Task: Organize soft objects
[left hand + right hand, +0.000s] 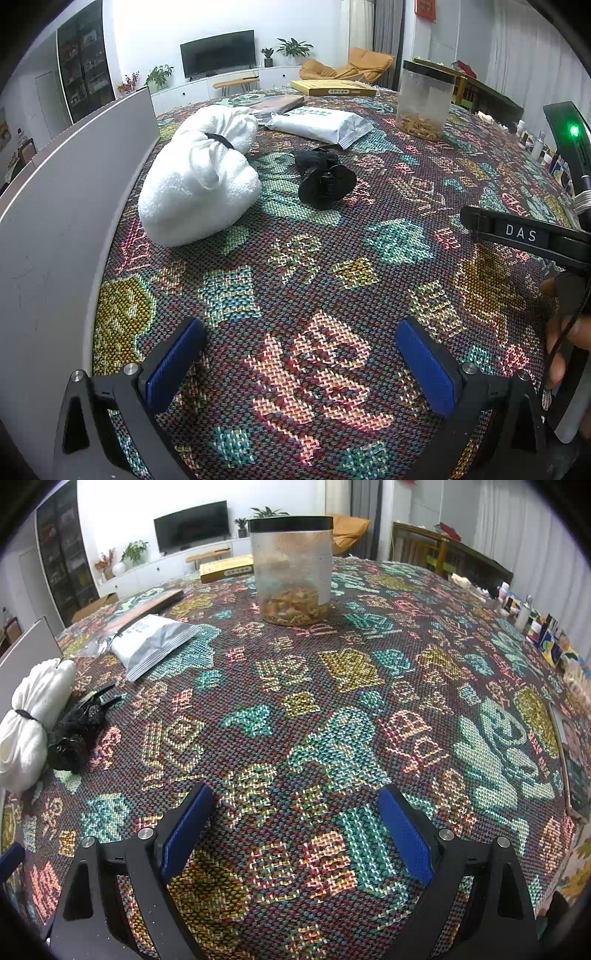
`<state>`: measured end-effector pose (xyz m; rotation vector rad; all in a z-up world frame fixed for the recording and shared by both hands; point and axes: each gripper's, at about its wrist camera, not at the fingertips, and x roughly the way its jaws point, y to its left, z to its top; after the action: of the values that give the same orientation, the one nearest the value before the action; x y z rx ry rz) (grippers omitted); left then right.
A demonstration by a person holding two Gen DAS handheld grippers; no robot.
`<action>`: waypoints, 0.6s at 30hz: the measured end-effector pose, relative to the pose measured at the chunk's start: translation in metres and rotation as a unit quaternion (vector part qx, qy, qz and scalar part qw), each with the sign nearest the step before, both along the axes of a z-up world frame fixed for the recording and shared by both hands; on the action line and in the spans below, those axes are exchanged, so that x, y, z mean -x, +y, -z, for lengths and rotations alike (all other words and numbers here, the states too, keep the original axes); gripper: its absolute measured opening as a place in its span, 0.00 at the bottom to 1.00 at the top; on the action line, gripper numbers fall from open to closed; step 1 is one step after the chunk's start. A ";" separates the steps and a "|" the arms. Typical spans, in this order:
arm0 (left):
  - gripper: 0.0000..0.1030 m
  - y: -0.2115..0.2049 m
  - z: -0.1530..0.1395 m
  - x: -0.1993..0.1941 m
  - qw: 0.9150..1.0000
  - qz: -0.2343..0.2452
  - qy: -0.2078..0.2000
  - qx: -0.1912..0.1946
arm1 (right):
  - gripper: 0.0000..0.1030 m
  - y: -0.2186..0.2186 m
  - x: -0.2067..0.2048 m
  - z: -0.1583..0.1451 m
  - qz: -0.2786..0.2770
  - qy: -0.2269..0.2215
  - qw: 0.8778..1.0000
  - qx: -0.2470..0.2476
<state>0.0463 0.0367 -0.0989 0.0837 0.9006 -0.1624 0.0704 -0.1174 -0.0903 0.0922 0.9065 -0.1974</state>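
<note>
A white towel bundle tied round its middle with a black band lies on the patterned tablecloth, next to a grey box wall at the left. A black hair clip lies just right of it. Both show at the left edge of the right wrist view, the towel and the clip. My left gripper is open and empty, low over the cloth in front of the towel. My right gripper is open and empty over the middle of the cloth; its body shows in the left wrist view.
A white and silver snack pouch lies behind the clip. A clear jar with a black lid holding brown pieces stands further back. A yellow flat box and a dark book lie at the far edge. Small bottles line the right edge.
</note>
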 end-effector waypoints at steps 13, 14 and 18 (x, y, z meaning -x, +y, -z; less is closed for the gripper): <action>1.00 0.018 -0.060 -0.004 0.999 -0.041 -0.010 0.018 | 0.91 0.000 0.000 0.000 0.000 0.000 1.000 0.000; 1.00 0.019 -0.066 -0.011 0.998 -0.050 -0.015 0.020 | 0.91 0.000 0.000 0.000 0.000 0.000 1.000 0.000; 1.00 0.024 -0.083 -0.061 0.993 -0.113 -0.020 0.007 | 0.91 0.000 0.000 0.000 0.000 0.000 1.000 0.000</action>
<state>0.1073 0.0606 -0.0159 -0.0287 0.8630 0.0437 0.0709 -0.1172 -0.0904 0.0919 0.9062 -0.1970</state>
